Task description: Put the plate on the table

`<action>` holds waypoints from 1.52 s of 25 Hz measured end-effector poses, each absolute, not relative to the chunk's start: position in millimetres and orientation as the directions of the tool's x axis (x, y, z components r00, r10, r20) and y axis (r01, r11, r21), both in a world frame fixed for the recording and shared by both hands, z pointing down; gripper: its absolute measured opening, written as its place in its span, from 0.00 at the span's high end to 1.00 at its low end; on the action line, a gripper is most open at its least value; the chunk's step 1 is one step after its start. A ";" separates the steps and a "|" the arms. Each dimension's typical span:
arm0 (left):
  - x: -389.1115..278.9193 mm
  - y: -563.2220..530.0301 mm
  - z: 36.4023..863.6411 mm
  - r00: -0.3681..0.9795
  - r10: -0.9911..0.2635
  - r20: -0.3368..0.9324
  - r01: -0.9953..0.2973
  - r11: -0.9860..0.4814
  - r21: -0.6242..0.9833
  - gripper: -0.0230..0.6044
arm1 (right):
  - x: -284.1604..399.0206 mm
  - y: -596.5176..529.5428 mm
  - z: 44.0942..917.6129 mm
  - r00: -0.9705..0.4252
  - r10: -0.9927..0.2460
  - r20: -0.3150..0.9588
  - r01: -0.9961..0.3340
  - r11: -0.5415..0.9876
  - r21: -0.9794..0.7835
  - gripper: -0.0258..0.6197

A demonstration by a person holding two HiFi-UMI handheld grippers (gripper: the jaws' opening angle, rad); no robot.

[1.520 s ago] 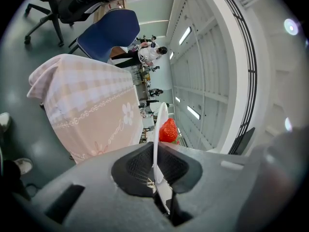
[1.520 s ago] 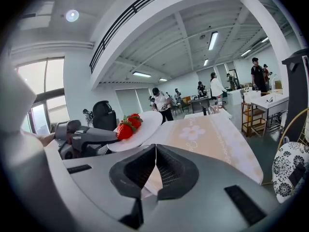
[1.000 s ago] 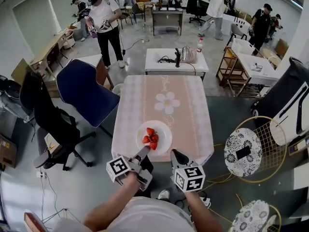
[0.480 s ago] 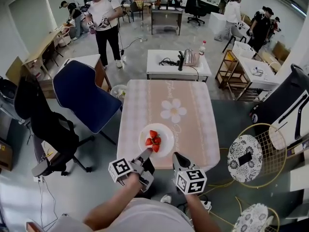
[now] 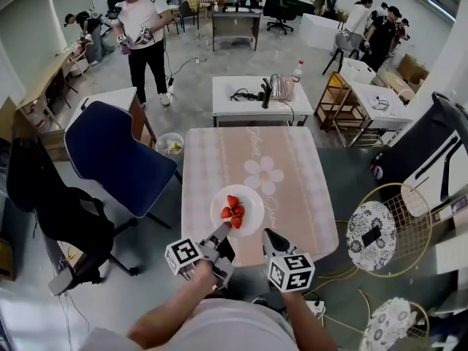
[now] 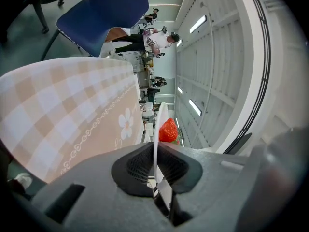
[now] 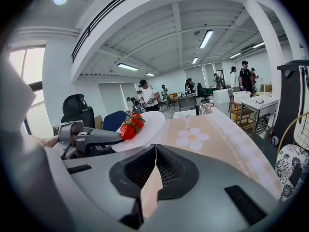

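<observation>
A busy workroom surrounds the pink-clothed table [image 5: 292, 159], with a blue chair [image 5: 110, 159] at its left. The left gripper [image 5: 221, 231] is clamped on the near-left rim of the plate [image 5: 252, 198], which carries strawberries [image 5: 234, 210] and extends far and right over the table's near edge, seemingly not yet resting on it. The right gripper [image 5: 269, 235], jaws together and empty, sits just to the plate's right

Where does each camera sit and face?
Head view: on the person's head, facing down at the table; both forearms and hand-held grippers show.
Left gripper view: on the left hand-held gripper, rolled sideways, along jaws clamped on the plate.
Right gripper view: on the right hand-held gripper, facing across the table; jaws together, empty.
Shared: plate, strawberries.
</observation>
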State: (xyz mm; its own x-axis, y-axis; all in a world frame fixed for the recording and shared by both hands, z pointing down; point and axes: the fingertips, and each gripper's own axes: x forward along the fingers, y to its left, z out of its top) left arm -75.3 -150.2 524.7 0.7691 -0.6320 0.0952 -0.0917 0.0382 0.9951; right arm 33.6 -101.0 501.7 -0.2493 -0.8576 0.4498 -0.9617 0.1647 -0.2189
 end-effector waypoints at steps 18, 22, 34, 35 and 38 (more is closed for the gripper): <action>-44.2 -193.0 553.7 0.787 -0.602 0.133 -0.101 0.086 0.991 0.93 | 60.7 -145.2 521.4 -0.228 -0.842 0.490 -0.970 0.151 -0.192 0.95; -25.9 -202.2 559.9 0.769 -0.622 0.148 -0.107 0.104 0.989 0.92 | 82.0 -157.9 525.1 -0.258 -0.829 0.496 -0.963 0.176 -0.206 0.95; 6.5 -219.1 588.0 0.719 -0.652 0.240 -0.177 0.161 0.971 0.92 | 119.6 -192.9 549.5 -0.344 -0.785 0.516 -0.937 0.252 -0.241 0.95; 8.0 -219.8 589.8 0.715 -0.654 0.248 -0.186 0.165 0.969 0.93 | 120.5 -194.6 551.0 -0.353 -0.780 0.516 -0.934 0.261 -0.245 0.95; 14.5 -223.2 596.8 0.707 -0.652 0.276 -0.219 0.169 0.961 0.92 | 124.1 -199.4 557.4 -0.377 -0.766 0.520 -0.924 0.278 -0.261 0.95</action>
